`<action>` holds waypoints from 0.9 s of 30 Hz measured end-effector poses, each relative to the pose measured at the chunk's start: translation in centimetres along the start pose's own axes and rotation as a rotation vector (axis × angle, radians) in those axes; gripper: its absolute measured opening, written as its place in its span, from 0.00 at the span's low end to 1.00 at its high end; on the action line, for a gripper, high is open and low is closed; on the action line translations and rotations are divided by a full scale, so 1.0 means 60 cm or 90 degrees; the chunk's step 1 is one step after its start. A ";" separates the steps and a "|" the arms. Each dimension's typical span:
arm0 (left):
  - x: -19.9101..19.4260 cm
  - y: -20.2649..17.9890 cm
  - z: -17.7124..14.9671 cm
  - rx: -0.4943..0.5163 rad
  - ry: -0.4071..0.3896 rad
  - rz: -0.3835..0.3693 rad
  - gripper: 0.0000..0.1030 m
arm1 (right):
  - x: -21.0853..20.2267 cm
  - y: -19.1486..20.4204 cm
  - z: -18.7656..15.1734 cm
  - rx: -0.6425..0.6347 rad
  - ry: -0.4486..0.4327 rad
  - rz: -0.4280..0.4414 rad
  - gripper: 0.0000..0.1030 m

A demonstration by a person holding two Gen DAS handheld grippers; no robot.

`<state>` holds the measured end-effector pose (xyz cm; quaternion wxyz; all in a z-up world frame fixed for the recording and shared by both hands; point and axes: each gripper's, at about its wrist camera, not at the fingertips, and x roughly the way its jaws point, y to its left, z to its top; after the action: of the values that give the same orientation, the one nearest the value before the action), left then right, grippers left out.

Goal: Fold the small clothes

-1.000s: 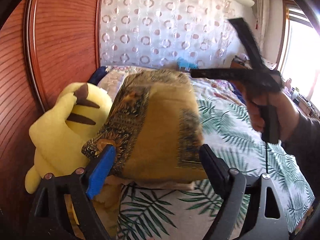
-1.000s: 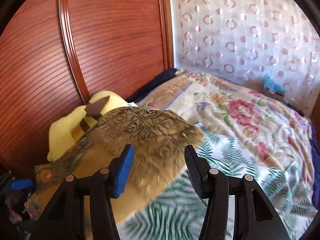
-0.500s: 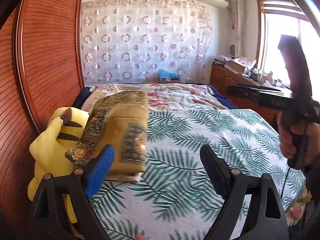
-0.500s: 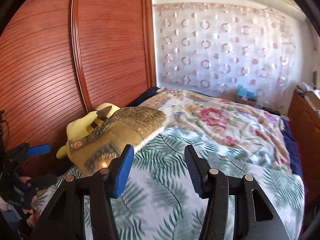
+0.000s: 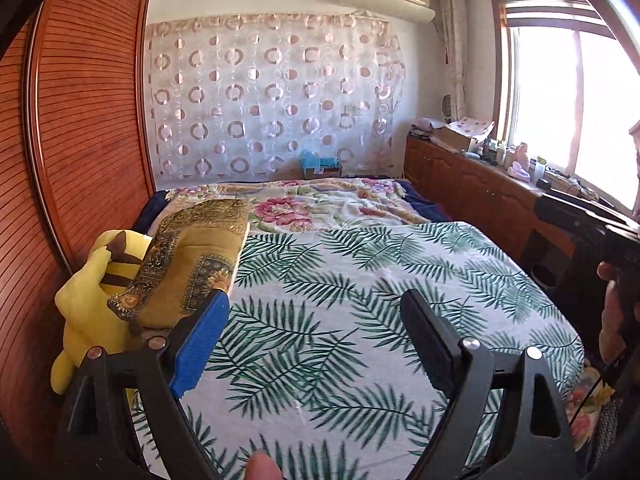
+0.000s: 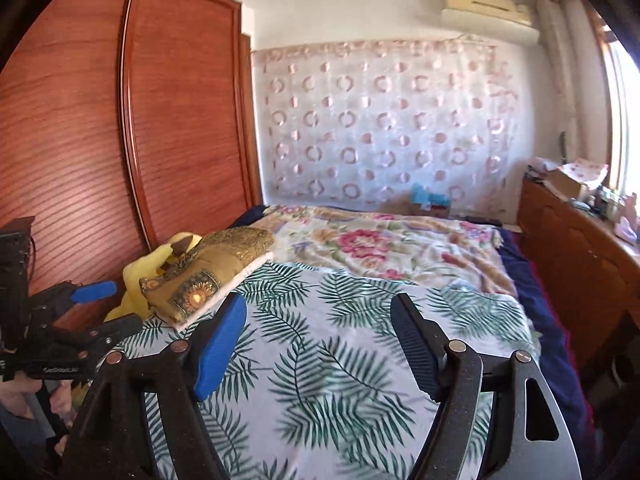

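Note:
A folded mustard-gold patterned garment (image 5: 188, 264) lies at the left edge of the bed, on a white folded layer and against a yellow plush toy (image 5: 86, 300). It also shows in the right wrist view (image 6: 208, 268). My left gripper (image 5: 316, 332) is open and empty, held above the leaf-print sheet, to the right of the garment. My right gripper (image 6: 320, 332) is open and empty, above the middle of the bed, well back from the garment. The left gripper shows in the right wrist view (image 6: 104, 308) at the left edge.
The bed has a leaf-print sheet (image 5: 360, 280) and a floral blanket (image 5: 320, 204) behind it. A wooden wardrobe (image 6: 120, 120) stands at the left. A wooden cabinet (image 5: 480, 184) with clutter runs under the window at the right.
Both grippers have pulled back and up from the folded garment, which now looks smaller and farther off. The garment stays in place beside the plush toy.

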<state>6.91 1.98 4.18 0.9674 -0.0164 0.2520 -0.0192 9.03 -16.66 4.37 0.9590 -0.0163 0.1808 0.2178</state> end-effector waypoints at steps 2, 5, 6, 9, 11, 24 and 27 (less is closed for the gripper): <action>-0.008 -0.014 0.004 -0.001 -0.005 0.003 0.85 | -0.031 0.012 -0.013 -0.003 -0.008 -0.023 0.74; -0.023 -0.034 0.014 0.004 -0.019 0.004 0.85 | -0.054 0.026 -0.019 -0.002 -0.010 -0.053 0.74; -0.029 -0.041 0.020 0.008 -0.024 0.004 0.85 | -0.064 0.031 -0.023 -0.001 -0.012 -0.058 0.74; -0.043 -0.052 0.033 0.013 -0.038 0.003 0.85 | -0.091 0.041 -0.032 0.008 -0.020 -0.077 0.74; -0.056 -0.060 0.039 0.016 -0.051 0.000 0.85 | -0.104 0.044 -0.034 0.020 -0.024 -0.083 0.74; -0.083 -0.078 0.048 0.022 -0.080 -0.003 0.85 | -0.102 0.061 -0.039 0.053 -0.042 -0.115 0.74; -0.082 -0.078 0.048 0.021 -0.080 -0.002 0.85 | -0.096 0.067 -0.039 0.052 -0.044 -0.118 0.74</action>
<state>3.87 -2.40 9.28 0.9815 -0.0018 0.1902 -0.0241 1.69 -15.67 4.44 0.9805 0.0135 0.1542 0.1212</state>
